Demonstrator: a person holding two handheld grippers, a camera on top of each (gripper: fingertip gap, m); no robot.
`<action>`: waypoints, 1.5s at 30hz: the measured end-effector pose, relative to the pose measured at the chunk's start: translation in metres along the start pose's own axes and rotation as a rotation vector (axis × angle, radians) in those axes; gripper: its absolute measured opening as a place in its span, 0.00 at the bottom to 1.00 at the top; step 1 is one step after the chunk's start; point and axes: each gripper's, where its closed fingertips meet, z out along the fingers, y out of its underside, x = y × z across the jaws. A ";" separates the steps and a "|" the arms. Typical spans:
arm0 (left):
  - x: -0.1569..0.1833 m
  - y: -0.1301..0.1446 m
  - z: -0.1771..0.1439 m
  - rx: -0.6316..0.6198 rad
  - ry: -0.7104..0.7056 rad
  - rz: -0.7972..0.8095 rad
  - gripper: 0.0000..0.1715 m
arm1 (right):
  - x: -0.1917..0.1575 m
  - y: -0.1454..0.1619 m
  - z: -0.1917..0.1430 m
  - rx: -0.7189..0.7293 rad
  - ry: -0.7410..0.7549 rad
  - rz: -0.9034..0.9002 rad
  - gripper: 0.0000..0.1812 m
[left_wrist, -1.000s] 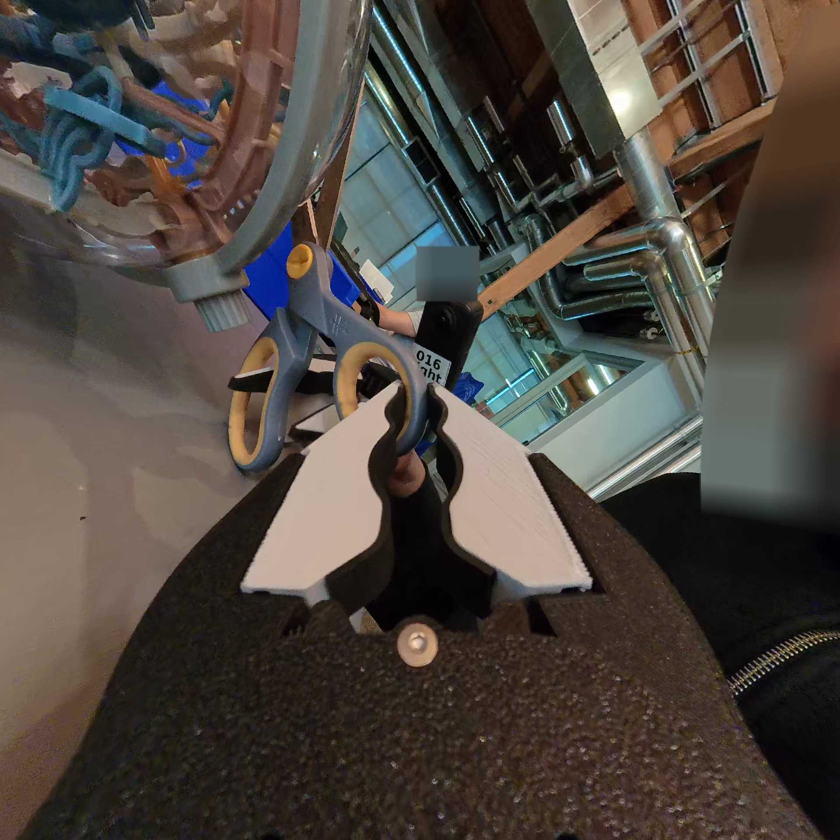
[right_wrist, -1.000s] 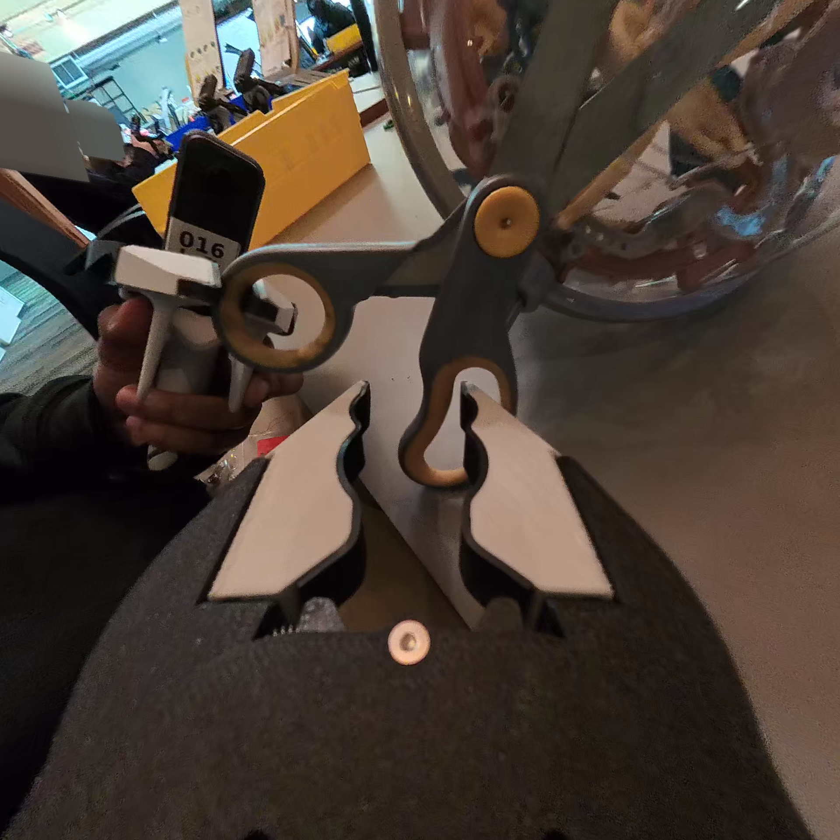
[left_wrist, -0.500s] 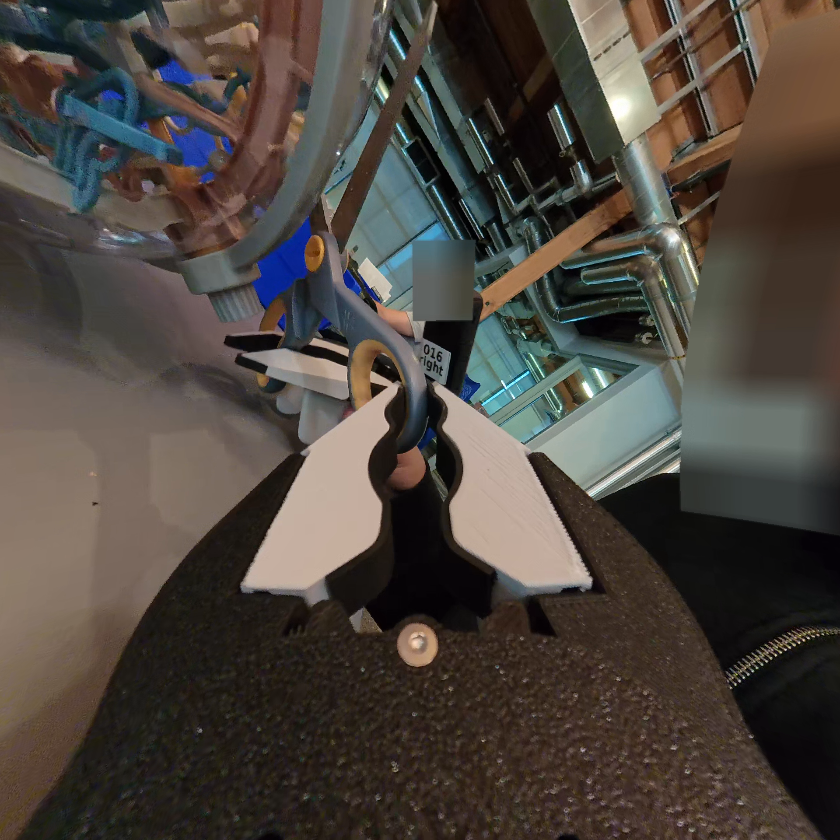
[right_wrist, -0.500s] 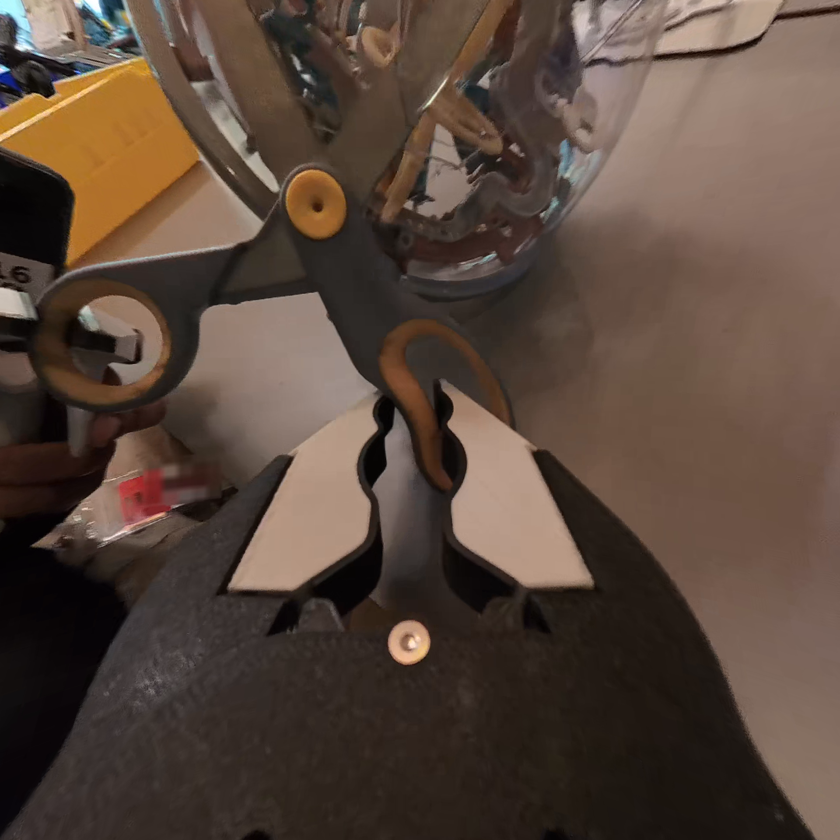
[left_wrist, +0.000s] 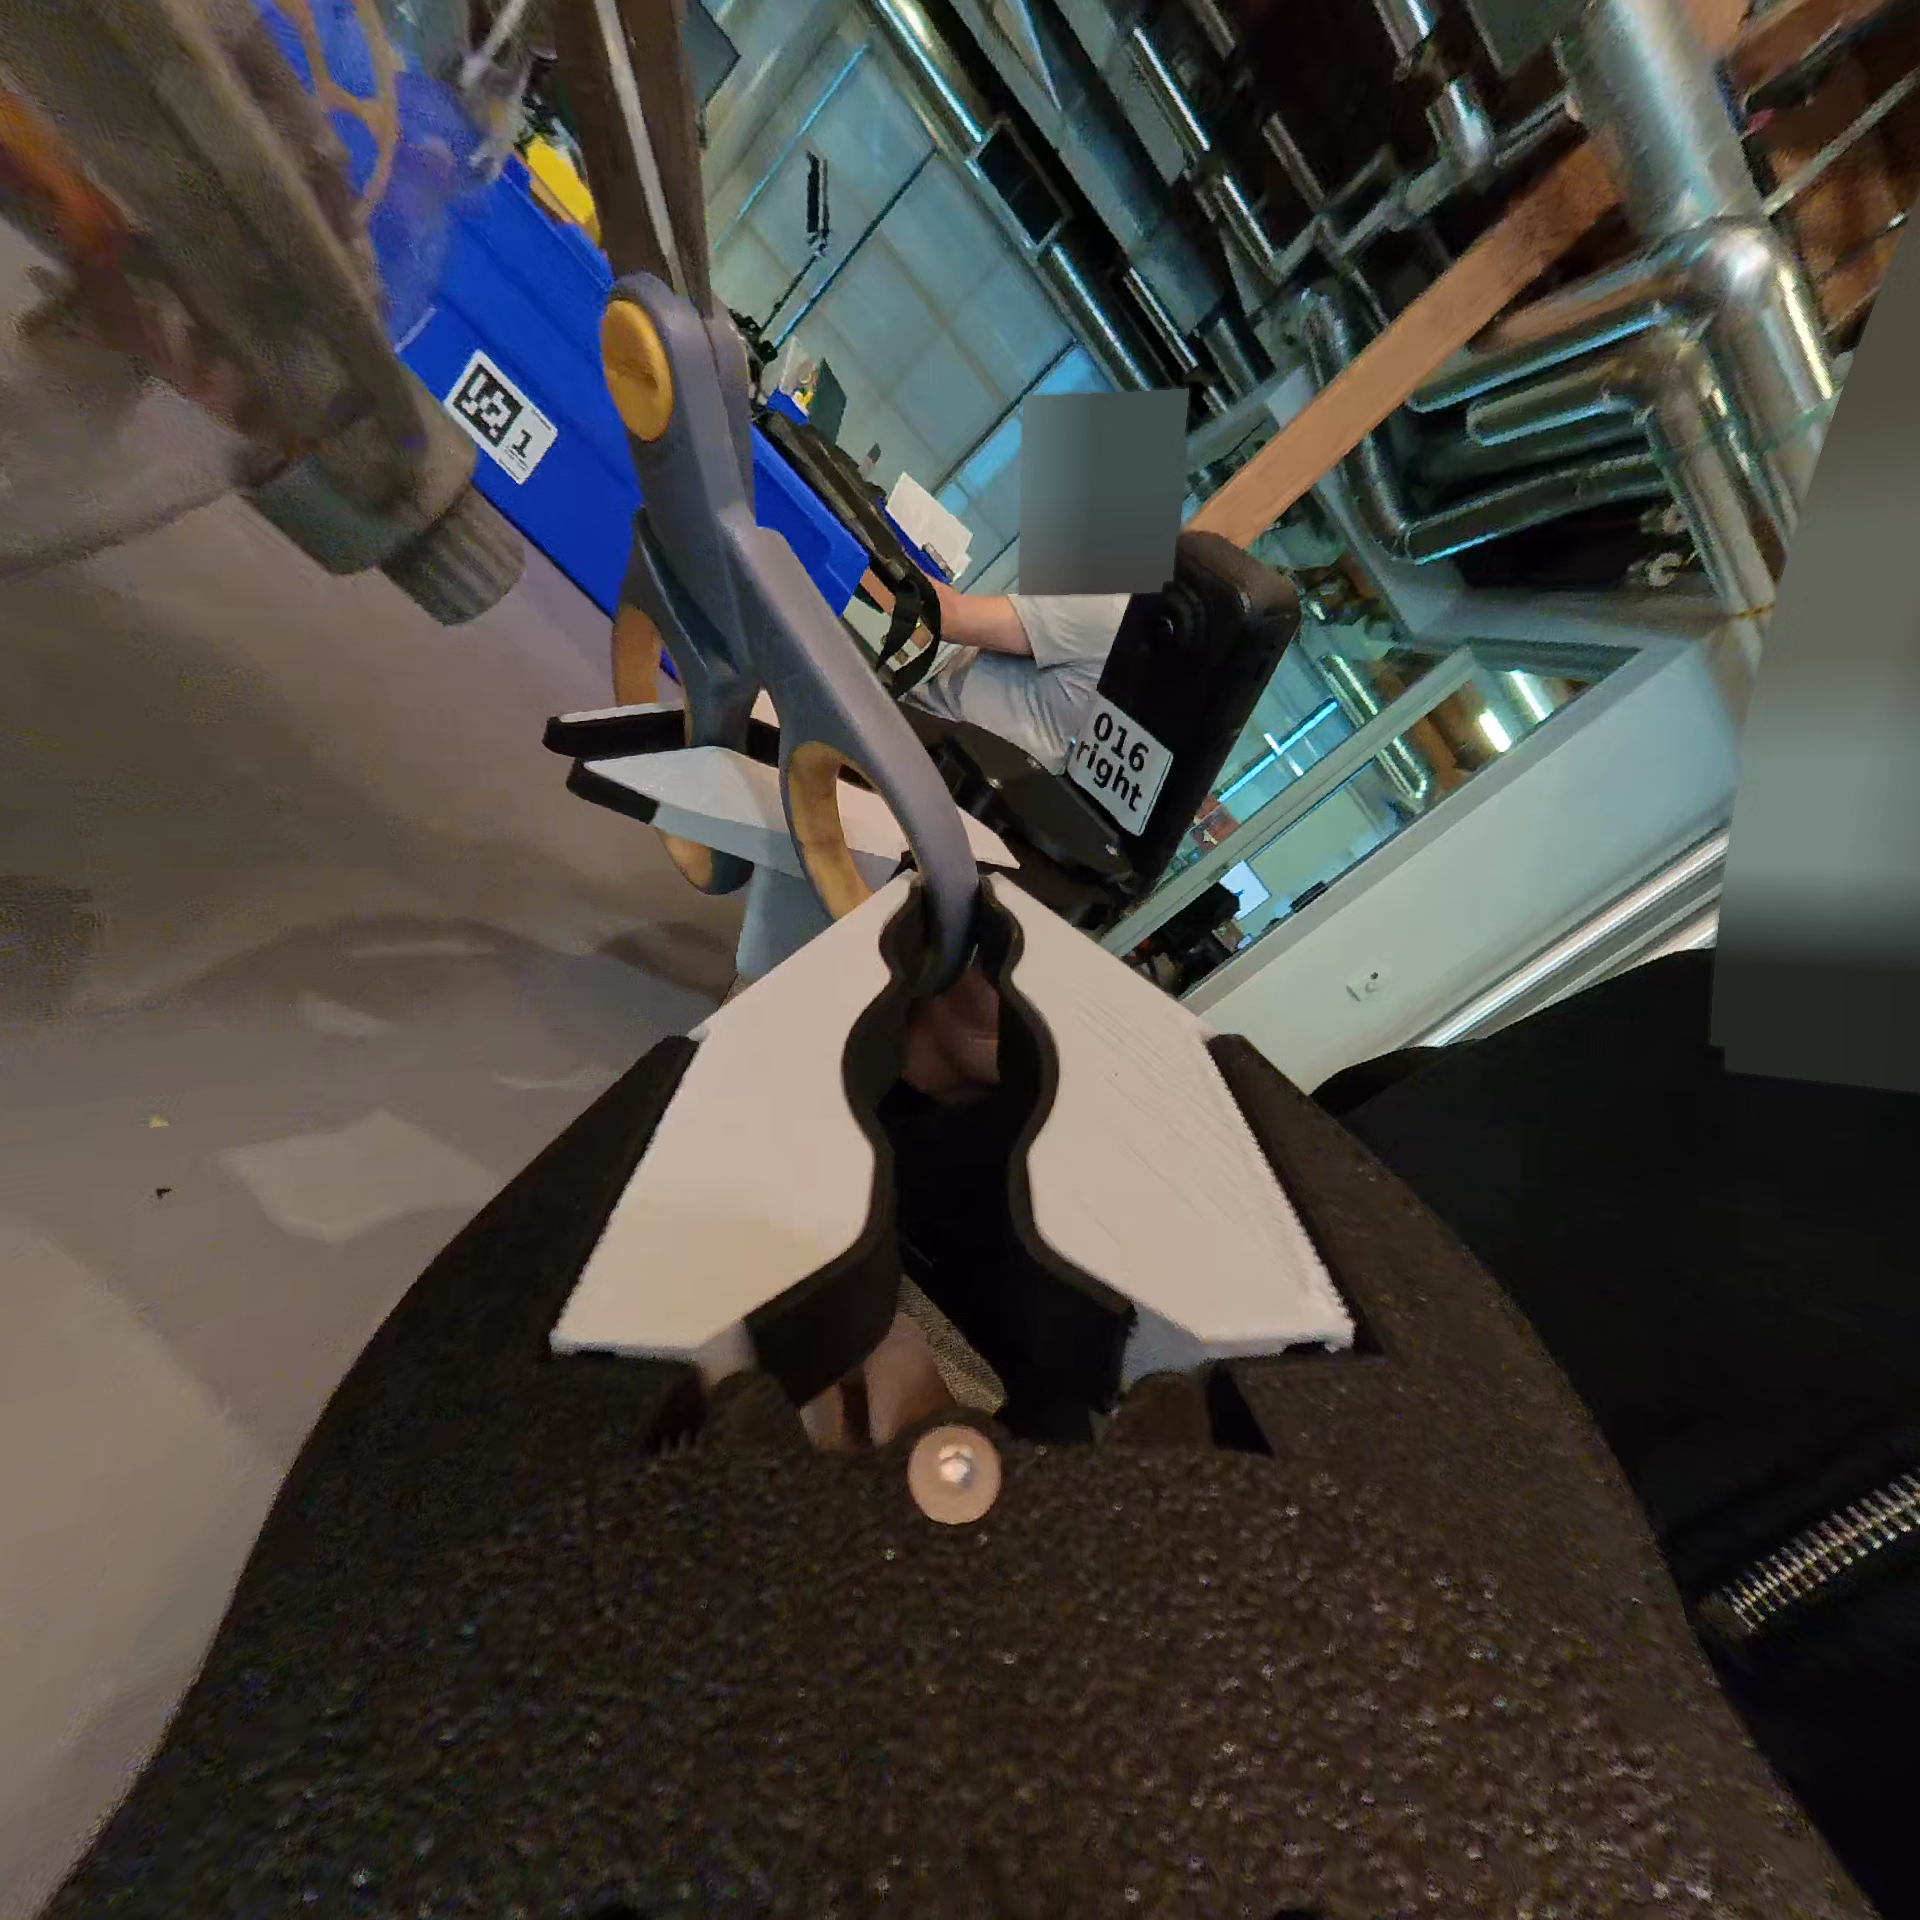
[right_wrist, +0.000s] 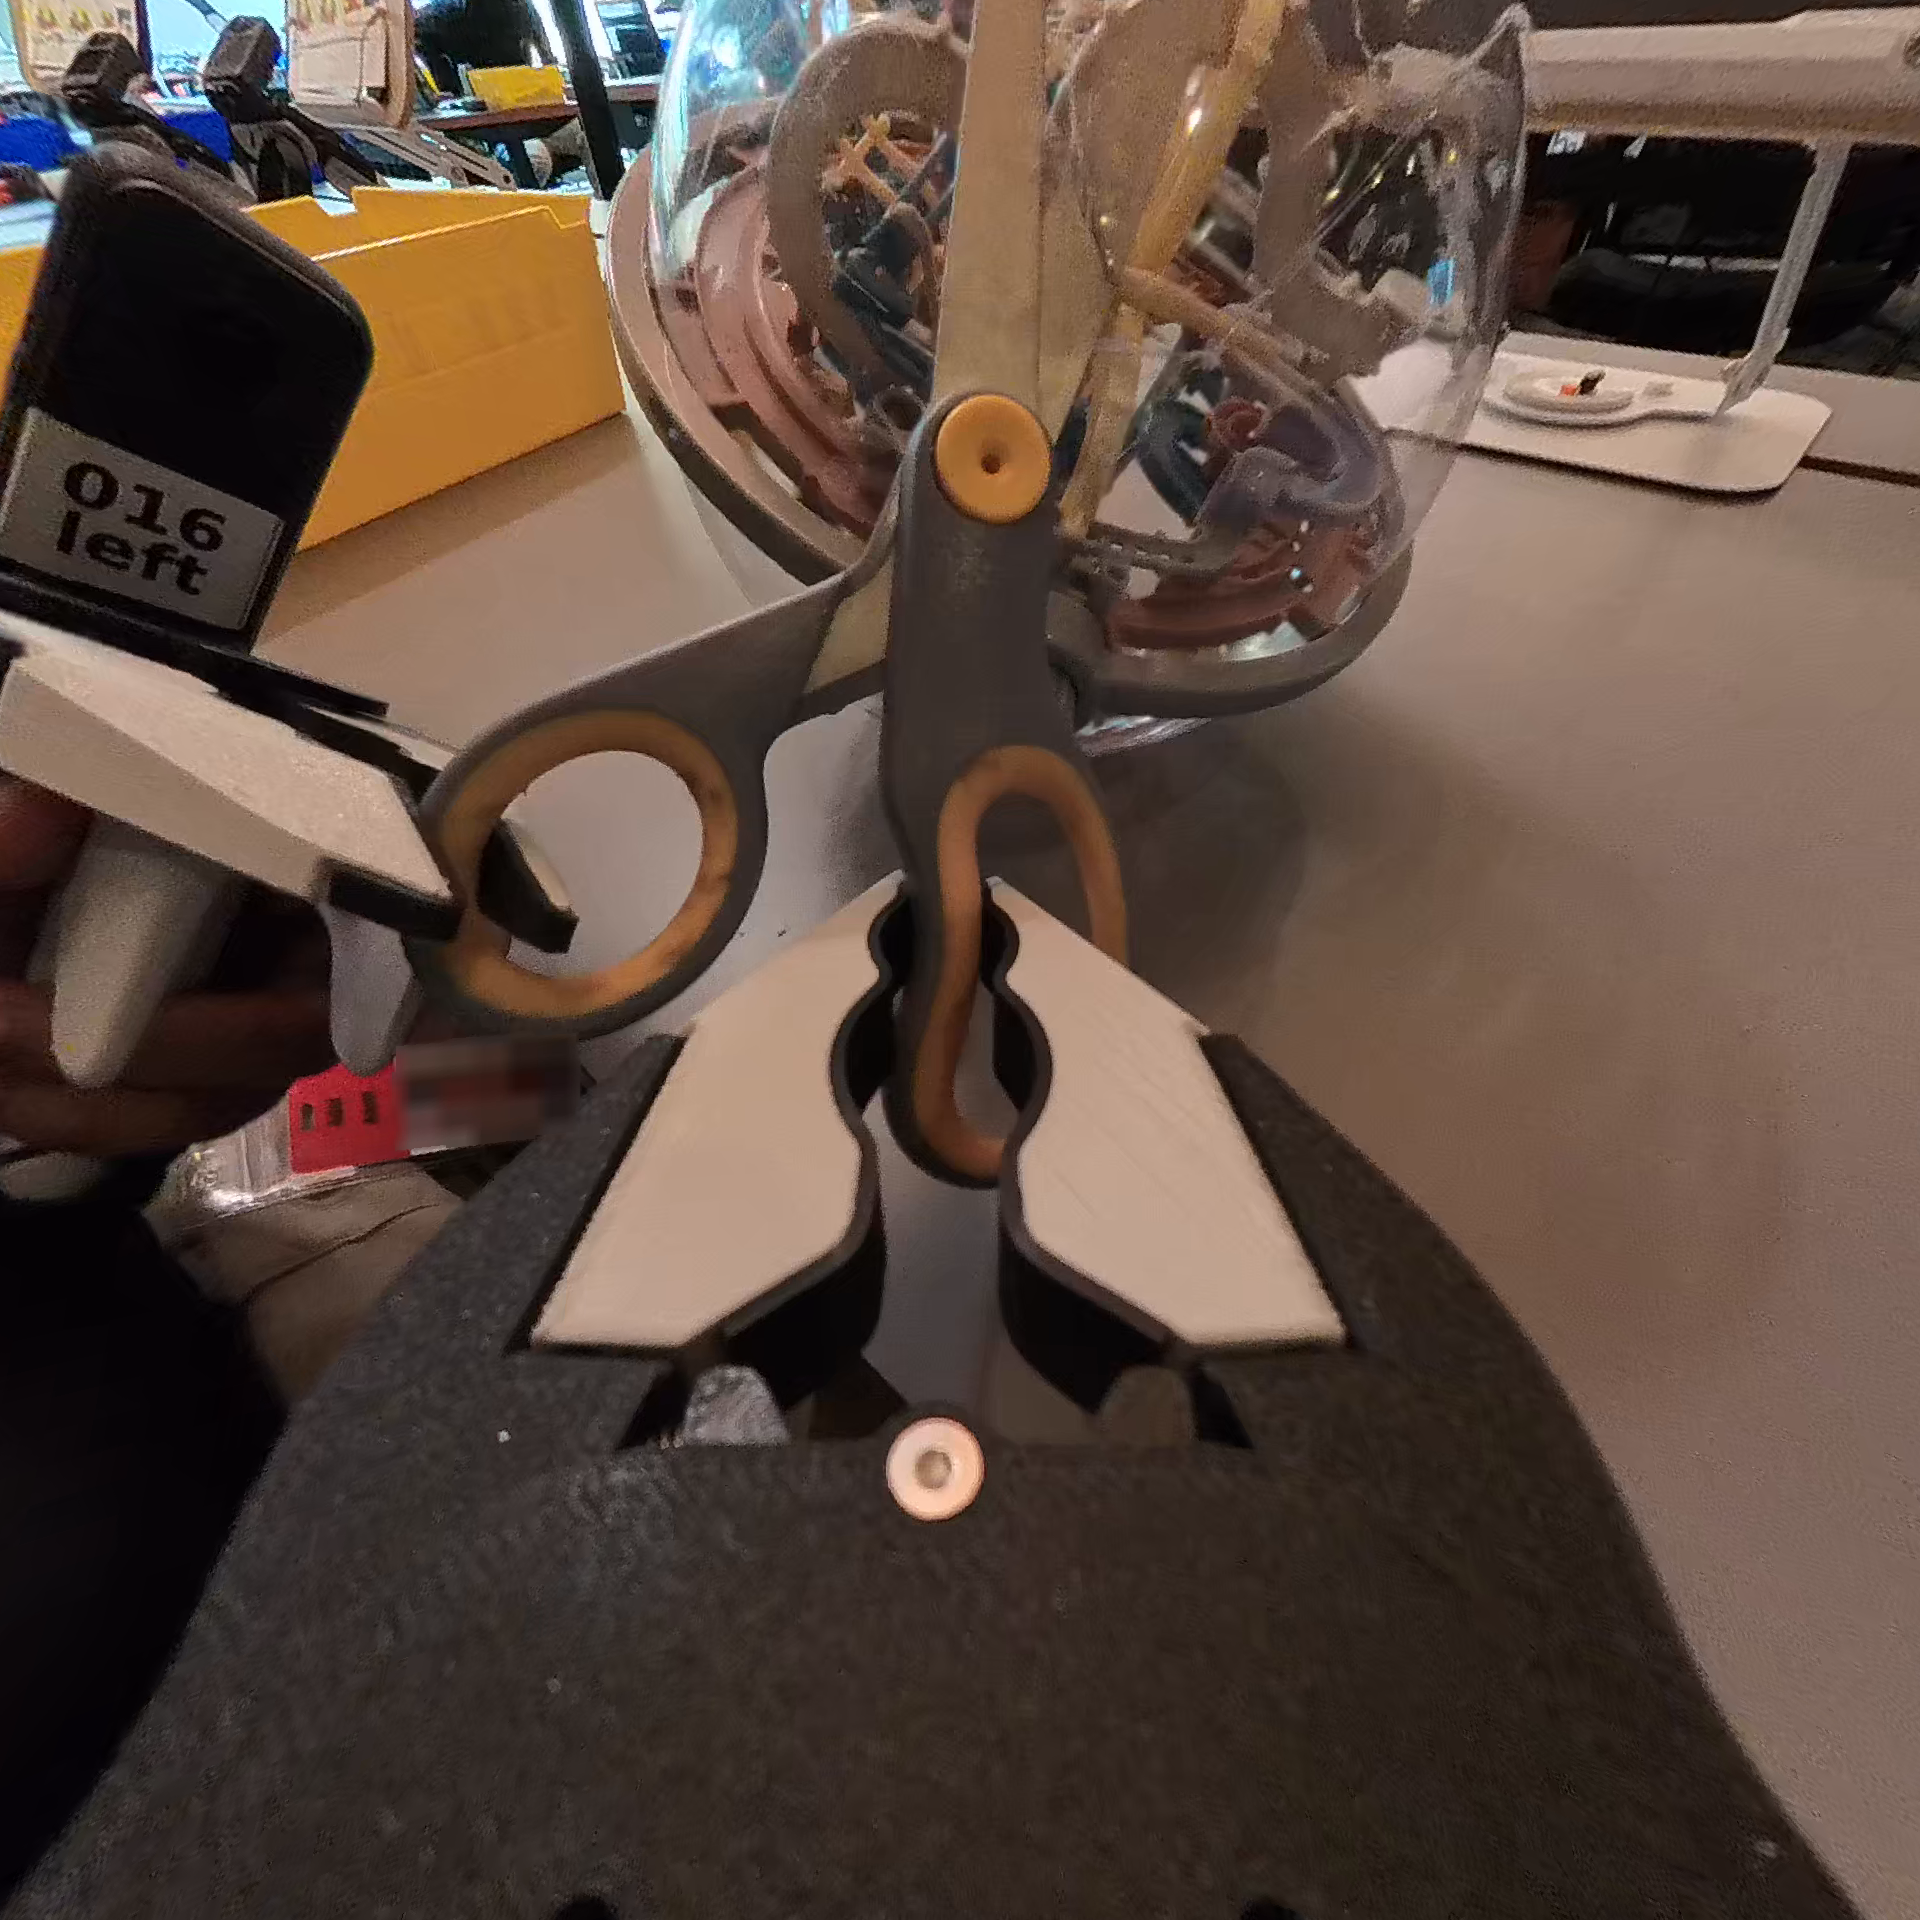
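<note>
Grey scissors (right_wrist: 966, 665) with yellow-lined handle loops and a yellow pivot are held in the air, blades up. My right gripper (right_wrist: 948, 914) is shut on the long oval handle loop. My left gripper (left_wrist: 948, 925) is shut on the rim of the round handle loop; it shows in the right wrist view (right_wrist: 457, 883) at the left, clamped on that ring. The scissors (left_wrist: 748, 623) run up and left in the left wrist view, with the right gripper (left_wrist: 665, 769) behind them. The blades are close together in front of a clear maze ball (right_wrist: 1299, 364).
The clear plastic ball with coloured tracks inside rests on the grey table (right_wrist: 1558, 935); it shows blurred in the left wrist view (left_wrist: 260, 312). A yellow bin (right_wrist: 457, 332) stands at the back left, a blue bin (left_wrist: 520, 343) behind the ball, and a white flat stand (right_wrist: 1642, 416) at the back right. A person sits far off. About 8 centimetres separates my left fingertips from my right.
My right gripper closed on the oval handle loop. The handles swung together and the blades closed. Both views turned, so the ball sits more centred behind the scissors.
</note>
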 end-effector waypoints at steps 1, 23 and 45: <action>0.000 0.000 -0.001 -0.006 0.004 -0.007 0.03 | -0.001 -0.001 -0.001 0.005 0.003 -0.019 0.05; 0.011 0.004 -0.012 -0.017 0.034 0.029 0.04 | -0.014 -0.029 -0.003 0.046 0.073 -0.411 0.05; -0.072 -0.120 -0.125 0.477 -0.443 -0.067 0.27 | -0.012 -0.031 -0.002 0.086 0.109 -0.395 0.05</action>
